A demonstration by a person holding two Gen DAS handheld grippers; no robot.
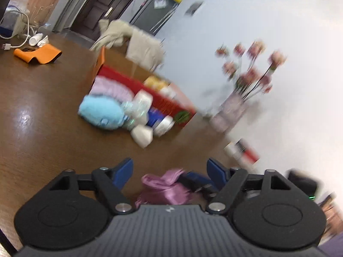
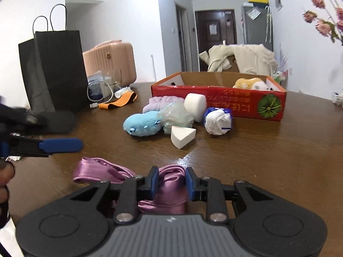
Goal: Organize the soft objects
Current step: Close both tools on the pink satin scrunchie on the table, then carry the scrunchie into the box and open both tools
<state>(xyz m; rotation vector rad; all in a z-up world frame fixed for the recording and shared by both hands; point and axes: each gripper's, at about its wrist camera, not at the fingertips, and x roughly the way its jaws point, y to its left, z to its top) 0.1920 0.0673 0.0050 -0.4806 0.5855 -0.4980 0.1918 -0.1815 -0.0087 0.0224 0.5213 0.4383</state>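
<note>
A purple satin cloth (image 2: 169,184) lies on the brown table (image 2: 268,160) close in front. My right gripper (image 2: 172,182) is shut on it, blue pads pressed on both sides of a fold. My left gripper (image 1: 169,171) is open, jaws wide, just above the same cloth (image 1: 167,188); one left finger (image 2: 61,145) shows at the left of the right wrist view. A red cardboard box (image 2: 218,100) stands further back with an orange-white plush (image 2: 248,83) inside. In front of it lie a blue plush (image 2: 142,126), a lilac cloth (image 2: 163,102), a clear mesh ball (image 2: 175,115), white sponges (image 2: 182,136) and a white wad (image 2: 218,121).
A black paper bag (image 2: 55,70), cables, an orange strap (image 2: 120,102) and a pink case (image 2: 111,62) stand at the left back. A vase of pink flowers (image 1: 246,81) stands by the wall on the right. A chair with a beige coat (image 2: 242,57) is behind the box.
</note>
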